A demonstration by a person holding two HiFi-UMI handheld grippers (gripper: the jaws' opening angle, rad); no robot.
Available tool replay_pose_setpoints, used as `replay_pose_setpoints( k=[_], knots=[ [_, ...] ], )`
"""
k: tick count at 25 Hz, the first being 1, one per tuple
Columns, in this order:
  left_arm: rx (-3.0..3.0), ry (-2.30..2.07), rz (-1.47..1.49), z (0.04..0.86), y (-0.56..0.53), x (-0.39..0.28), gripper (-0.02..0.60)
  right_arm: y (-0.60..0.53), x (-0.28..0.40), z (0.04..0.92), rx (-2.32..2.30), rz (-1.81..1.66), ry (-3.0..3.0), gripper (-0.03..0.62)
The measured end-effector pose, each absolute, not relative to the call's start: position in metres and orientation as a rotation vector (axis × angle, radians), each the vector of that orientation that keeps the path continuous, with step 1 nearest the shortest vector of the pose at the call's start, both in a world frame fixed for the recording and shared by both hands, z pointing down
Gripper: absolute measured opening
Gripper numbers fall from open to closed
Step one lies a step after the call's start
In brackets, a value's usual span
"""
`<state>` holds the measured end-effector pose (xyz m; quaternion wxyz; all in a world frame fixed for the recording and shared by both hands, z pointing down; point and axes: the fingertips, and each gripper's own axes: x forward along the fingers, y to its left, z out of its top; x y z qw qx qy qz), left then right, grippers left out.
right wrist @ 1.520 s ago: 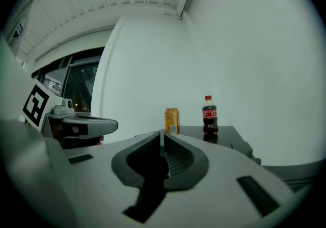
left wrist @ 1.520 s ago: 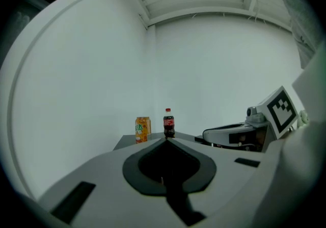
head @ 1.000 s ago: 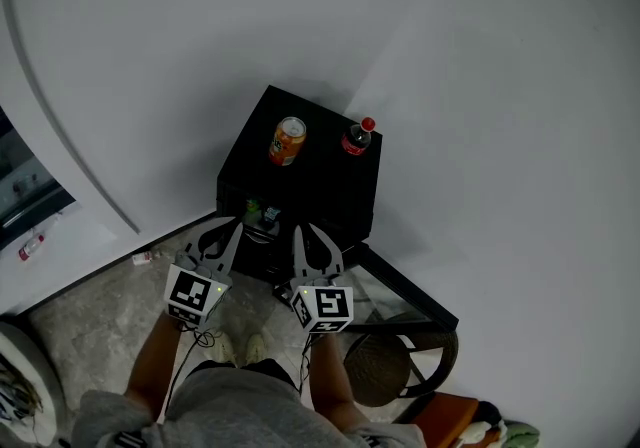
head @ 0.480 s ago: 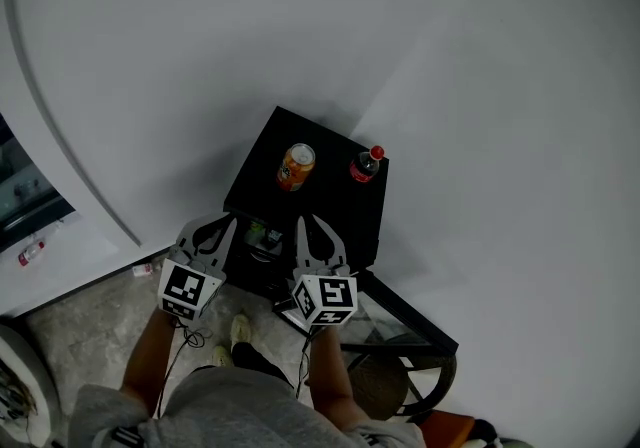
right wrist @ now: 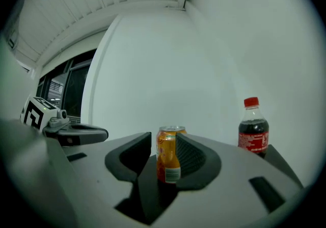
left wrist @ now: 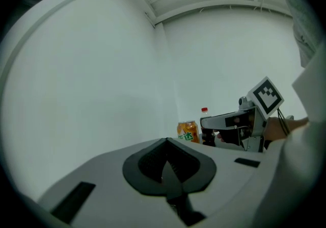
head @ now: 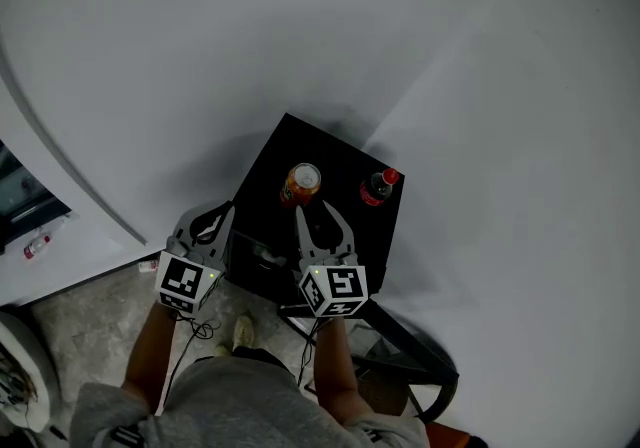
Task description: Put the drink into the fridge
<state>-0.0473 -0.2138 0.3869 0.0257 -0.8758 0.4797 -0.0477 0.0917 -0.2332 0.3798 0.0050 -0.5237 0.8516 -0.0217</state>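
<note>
A low black cabinet (head: 335, 158) stands in a corner between two bare white walls (head: 300, 26), on a grey stone floor (head: 90, 311). On its top an orange can (head: 300, 183) stands left of a red-capped cola bottle (head: 377, 187), a little apart. The right gripper (head: 320, 213) points at the can. Its jaws have just been opening and are partly apart, and the can shows in the gap, just beyond the tips, not gripped. The left gripper (head: 208, 224), by the cabinet's left edge, has its jaws closed on nothing.
</note>
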Motion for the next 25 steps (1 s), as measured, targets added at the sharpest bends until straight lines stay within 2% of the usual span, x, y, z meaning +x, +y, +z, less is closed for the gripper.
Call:
replay_pose_setpoints(
  k=[4,8,25],
  knots=[
    [-2.693,1.499,-0.162,0.391,-0.229,-0.046,0.005,-0.251,0.093,0.387,-1.634,-0.091,2.690,0.229],
    [-2.691,1.514,-0.185,0.394,-0.242,-0.043,0.005,-0.268,0.087,0.395,-1.588,-0.134,2.750,0.295],
    [-2.719,1.495,-0.183,0.395,-0.270,-0.041,0.005,-0.298,0.070,0.403,-1.550,-0.148,2.830,0.319]
  ],
)
